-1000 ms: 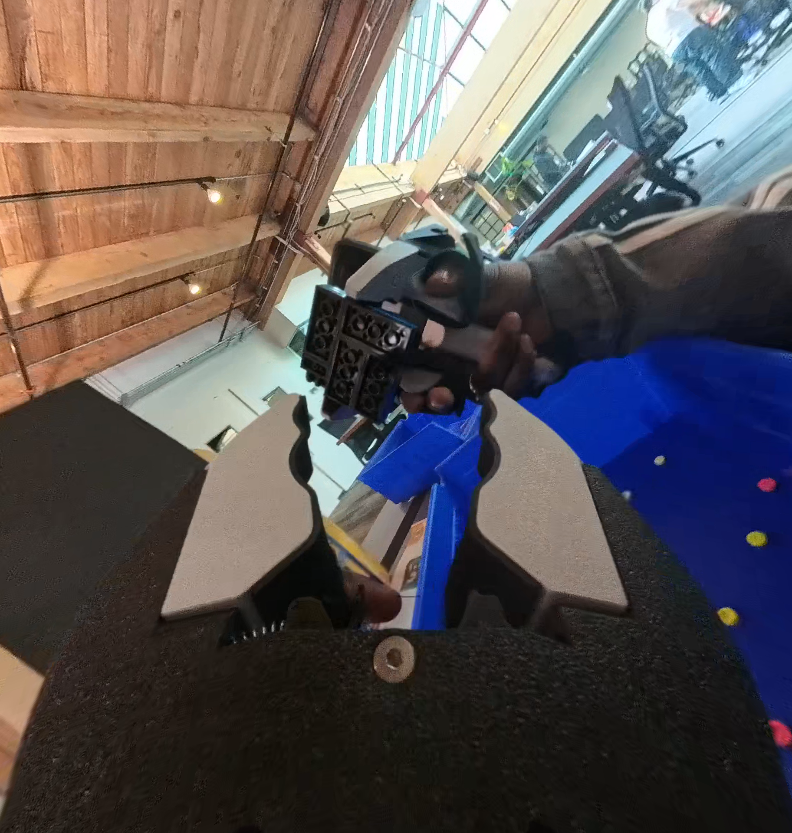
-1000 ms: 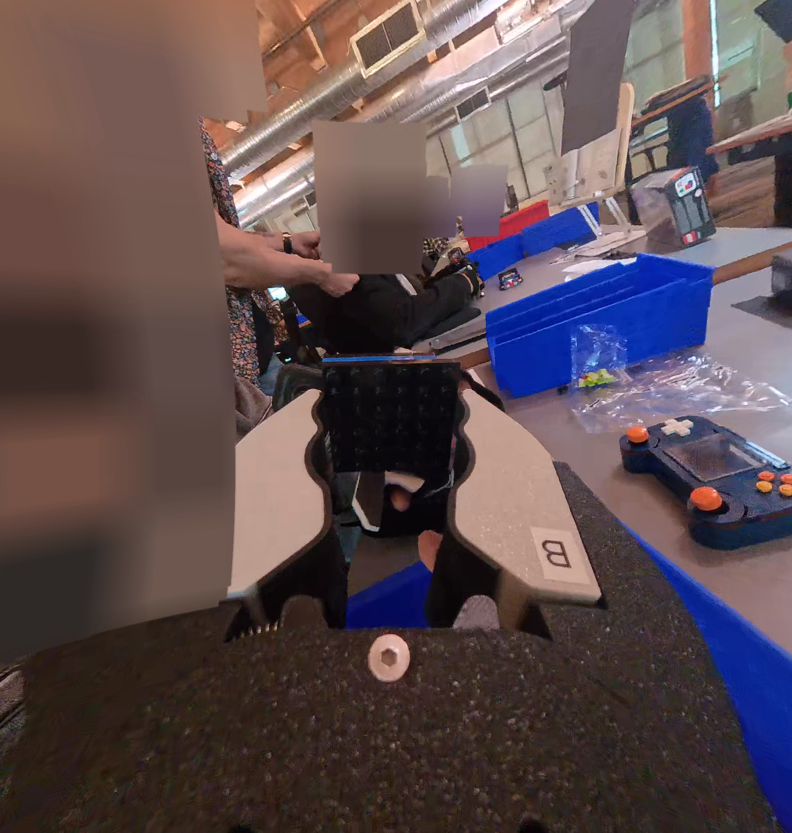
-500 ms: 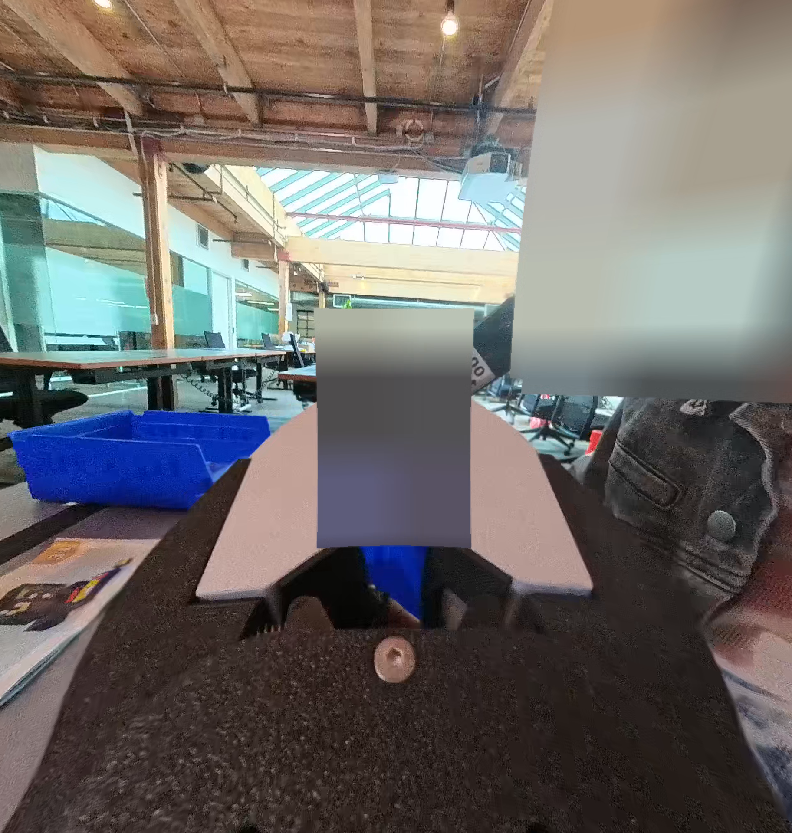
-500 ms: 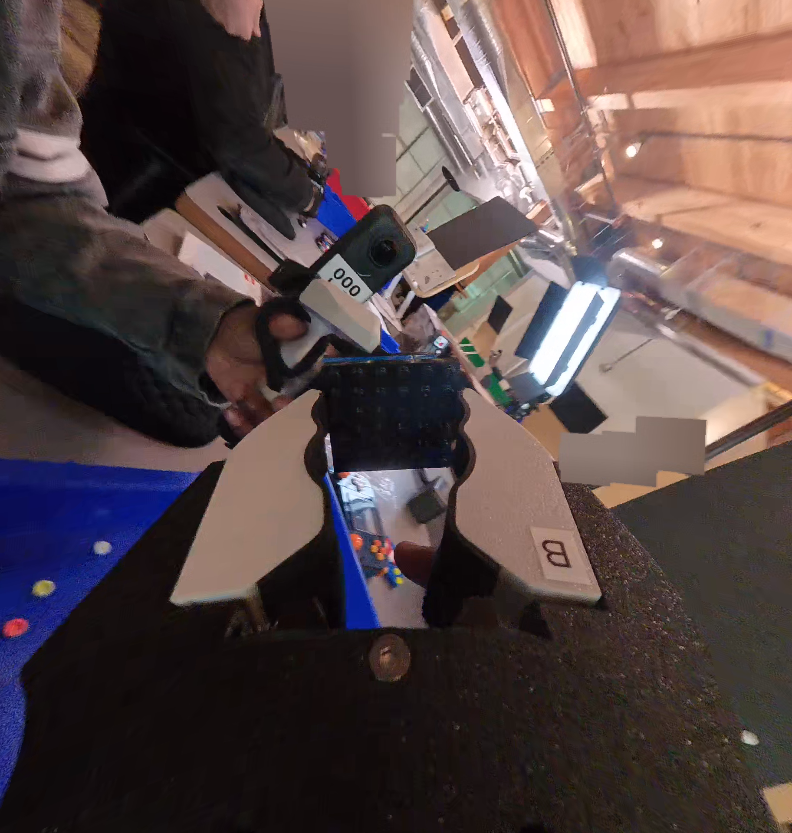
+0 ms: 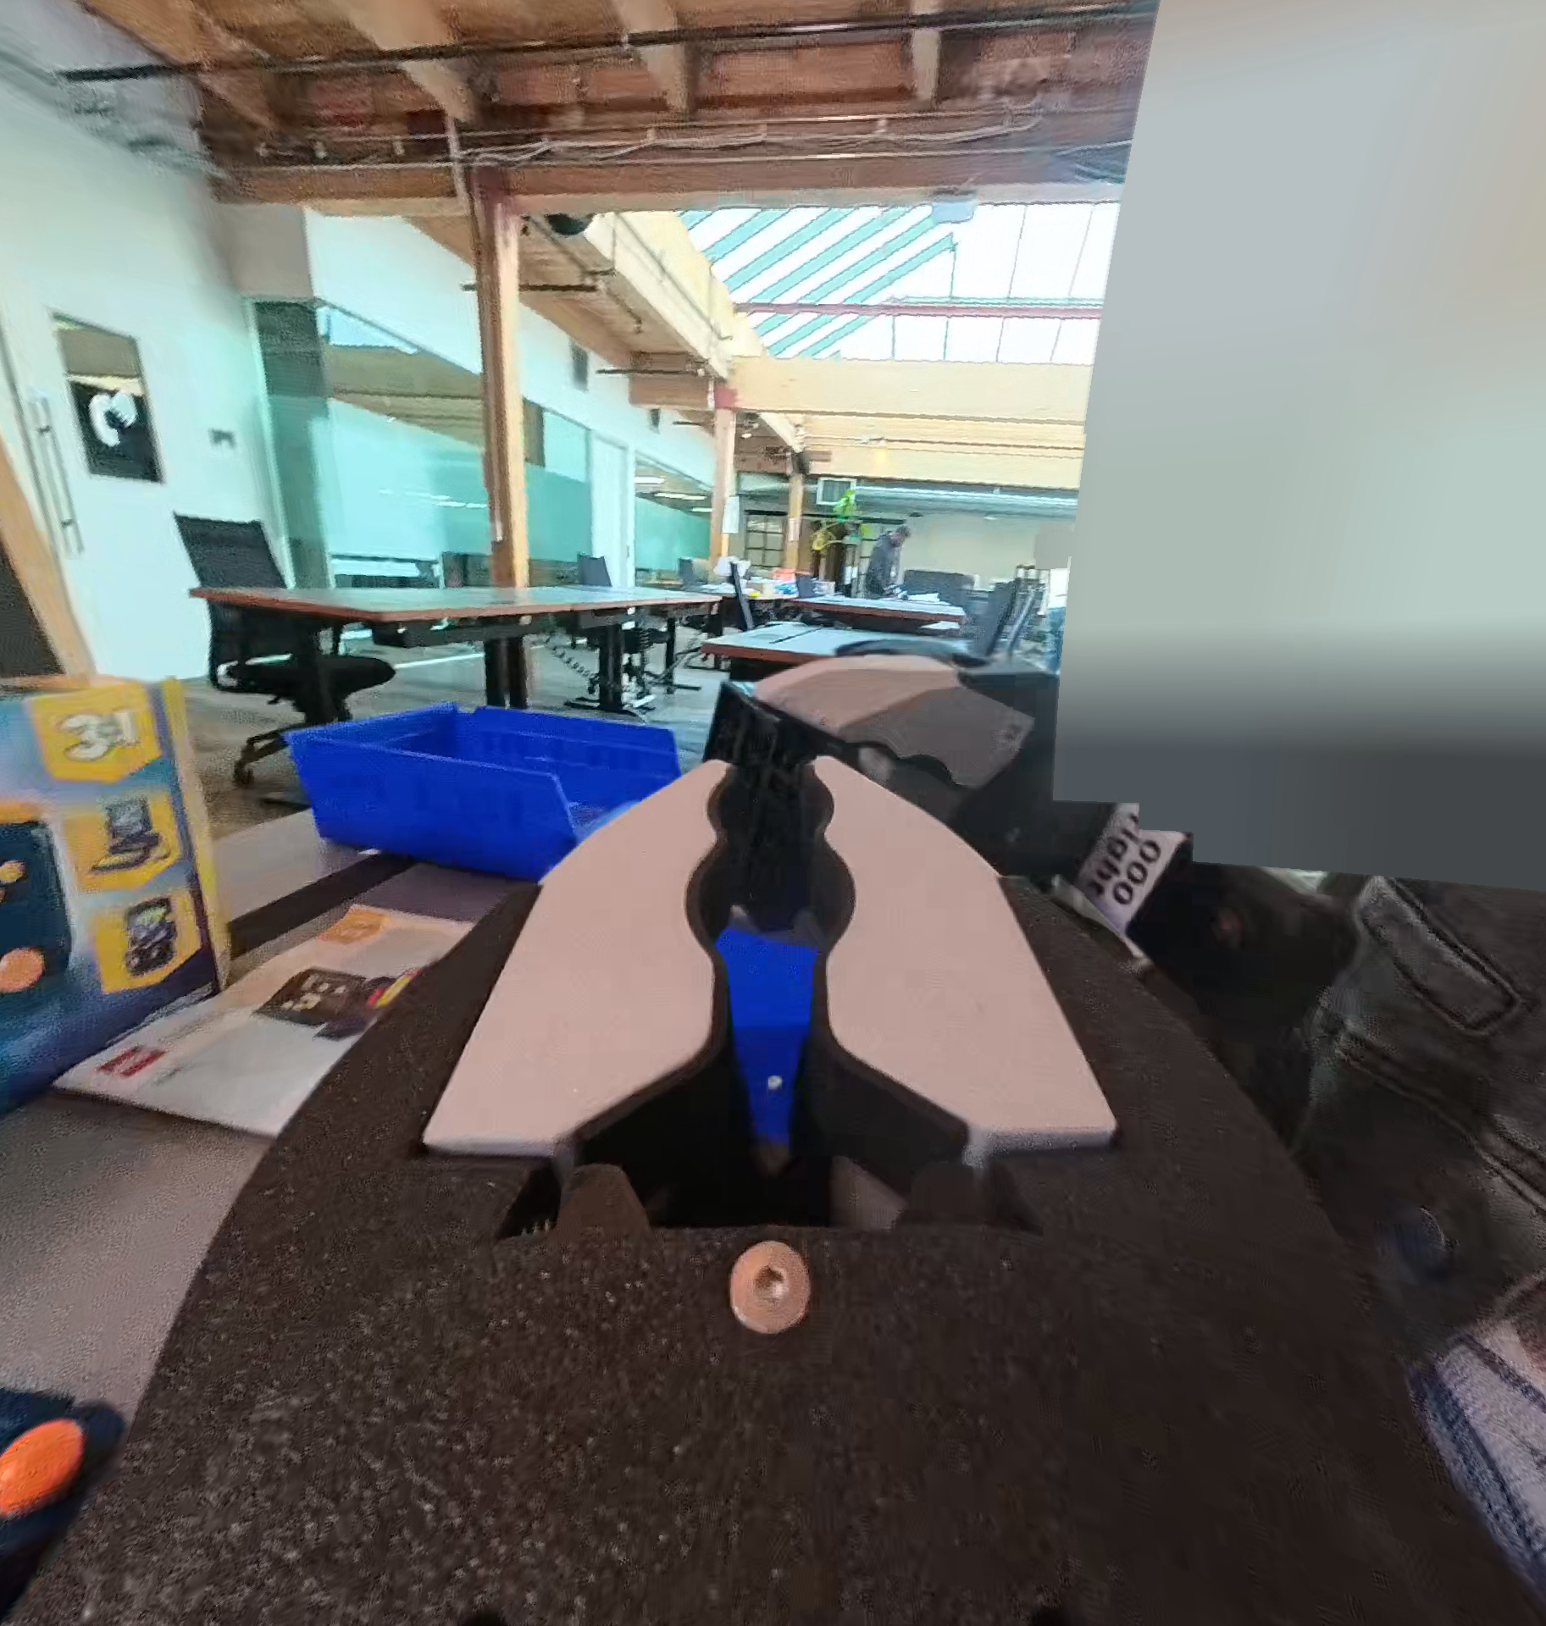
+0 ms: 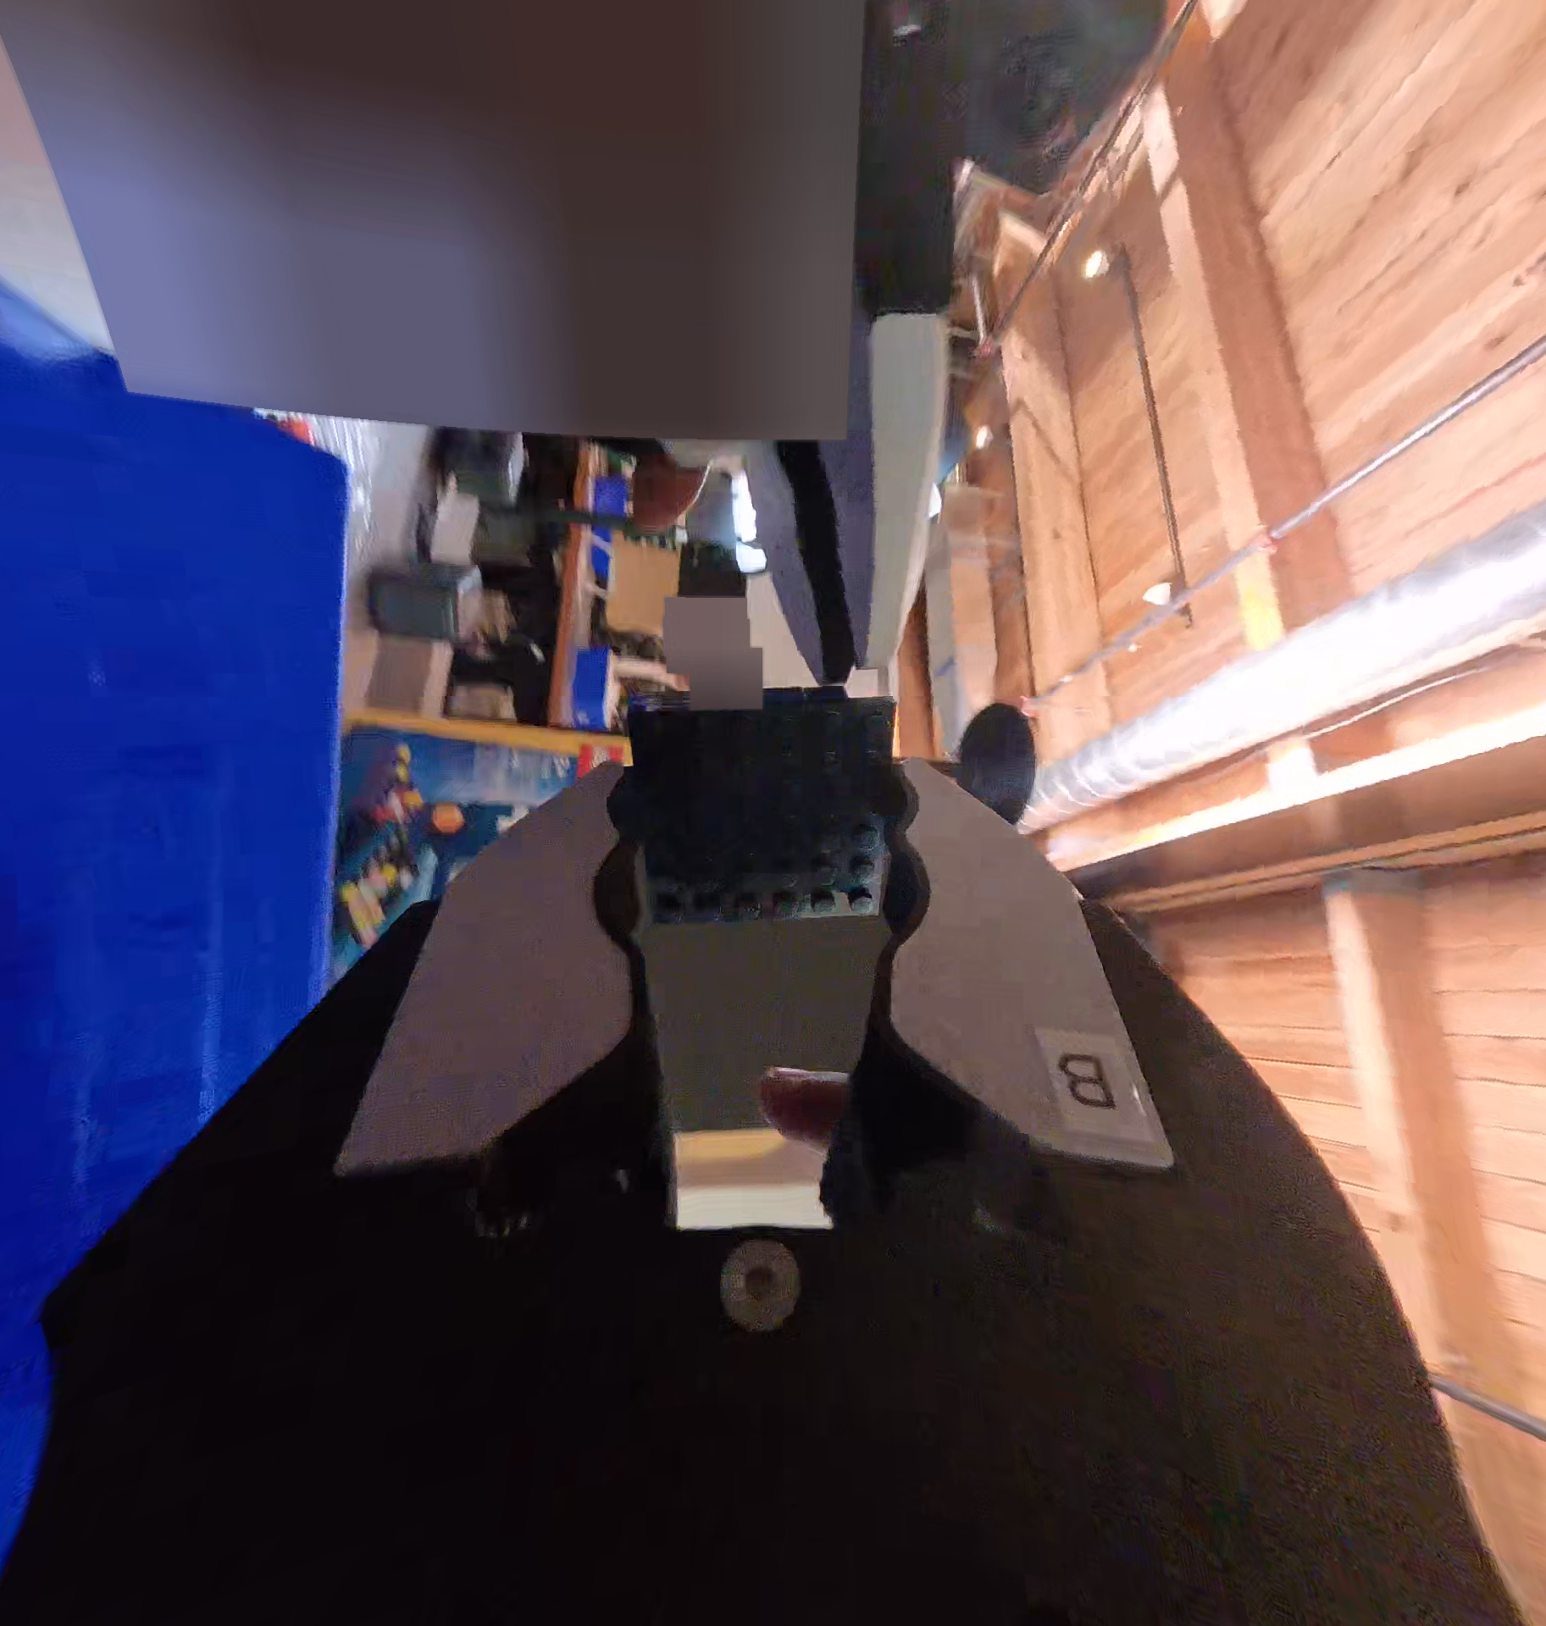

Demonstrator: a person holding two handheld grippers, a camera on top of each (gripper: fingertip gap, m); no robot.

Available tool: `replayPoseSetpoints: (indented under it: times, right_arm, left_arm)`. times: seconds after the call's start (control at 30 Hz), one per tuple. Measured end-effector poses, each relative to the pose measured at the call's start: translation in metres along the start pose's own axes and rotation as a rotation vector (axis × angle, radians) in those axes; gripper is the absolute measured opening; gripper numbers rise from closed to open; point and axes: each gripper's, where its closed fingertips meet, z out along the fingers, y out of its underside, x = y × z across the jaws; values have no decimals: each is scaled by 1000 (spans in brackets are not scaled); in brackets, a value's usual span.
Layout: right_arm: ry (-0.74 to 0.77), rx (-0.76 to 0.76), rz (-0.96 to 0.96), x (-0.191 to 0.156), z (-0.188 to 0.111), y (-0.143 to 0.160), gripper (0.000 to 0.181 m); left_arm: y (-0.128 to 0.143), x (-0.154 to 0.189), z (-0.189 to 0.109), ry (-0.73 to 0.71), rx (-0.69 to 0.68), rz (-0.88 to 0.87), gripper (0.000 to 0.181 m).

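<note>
My right gripper (image 6: 758, 792) is shut on a black studded brick plate (image 6: 760, 818) and holds it in the air by its side edges. In the left wrist view the plate (image 5: 756, 774) shows edge-on, with the right gripper's grey fingers (image 5: 892, 713) behind it. My left gripper (image 5: 769, 774) has its jaws nearly together on the plate's far edge. In the right wrist view the left gripper's fingers (image 6: 892, 493) show edge-on, reaching down to the plate's top edge.
A blue bin (image 5: 479, 783) stands on the grey table, with a toy box (image 5: 74, 880) and a booklet (image 5: 250, 1029) to the left. A dark console model with an orange button (image 5: 30, 1469) lies at the bottom left. A person's denim jacket (image 5: 1411, 1056) fills the right. Another blue bin (image 6: 135, 792) is close by. The tips of both grippers are at nearly the same place.
My left gripper went from wide open, apart from the plate, to closed on its edge. Both grippers swung round; the right one kept hold of the plate.
</note>
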Motion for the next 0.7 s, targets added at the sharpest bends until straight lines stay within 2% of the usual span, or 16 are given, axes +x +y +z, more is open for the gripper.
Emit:
replayPoseSetpoints:
  times: [0.07,0.13,0.37,0.57,0.7]
  right_arm:
    - [-31,-95,-173,-11,4,7,54]
    - [-32,-92,-226,-13,5,2,54]
    - [-32,-63,-200,-12,4,-3,53]
    - [-56,-33,-179,-15,2,-8,53]
    - [-77,10,-169,-18,0,-16,53]
  left_arm:
    - [3,-2,-1,-22,-29,-10,14]
    - [10,1,2,-16,-86,-26,17]
    - [11,-2,-3,23,-84,-89,14]
    - [15,0,-6,39,-126,-35,16]
    - [21,5,-10,119,-171,-130,21]
